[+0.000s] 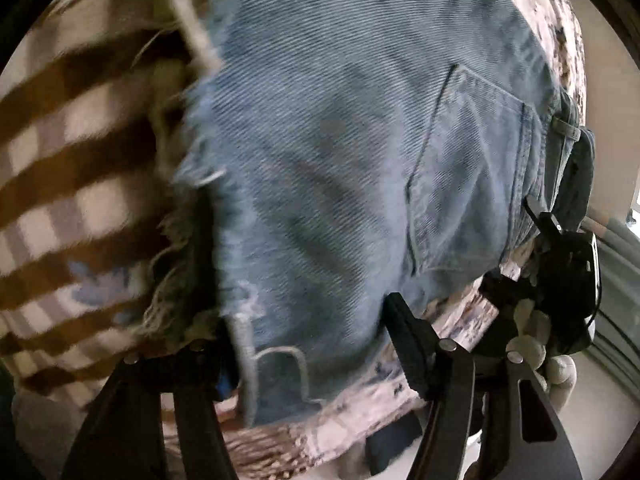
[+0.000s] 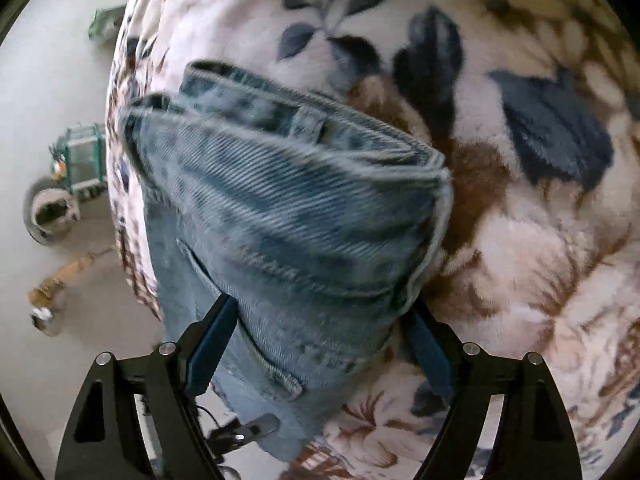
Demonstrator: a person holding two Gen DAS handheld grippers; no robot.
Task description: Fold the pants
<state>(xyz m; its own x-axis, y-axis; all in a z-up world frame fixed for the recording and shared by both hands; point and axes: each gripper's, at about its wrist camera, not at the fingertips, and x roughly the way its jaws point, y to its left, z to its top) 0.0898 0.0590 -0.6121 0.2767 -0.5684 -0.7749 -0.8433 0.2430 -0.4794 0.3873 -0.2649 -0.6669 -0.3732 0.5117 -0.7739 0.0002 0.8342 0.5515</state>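
Light blue denim shorts [image 1: 340, 152] with frayed hems lie on a floral blanket [image 1: 360, 412], back pocket up. My left gripper [image 1: 308, 328] has its jaws wide apart over the shorts' lower edge, with denim between the fingers. In the right wrist view the shorts' waistband end [image 2: 288, 208] is folded over in a thick bundle. My right gripper [image 2: 320, 320] has its jaws spread around this bundle, its blue-padded fingers [image 2: 212, 344] touching the denim on both sides. The right gripper also shows in the left wrist view [image 1: 560, 256] at the waistband.
A brown and white checked cloth [image 1: 72, 184] lies left of the shorts. The floral blanket [image 2: 520, 240] covers the bed. On the pale floor left of it stand a green toy truck [image 2: 68, 168] and small scattered objects [image 2: 52, 292].
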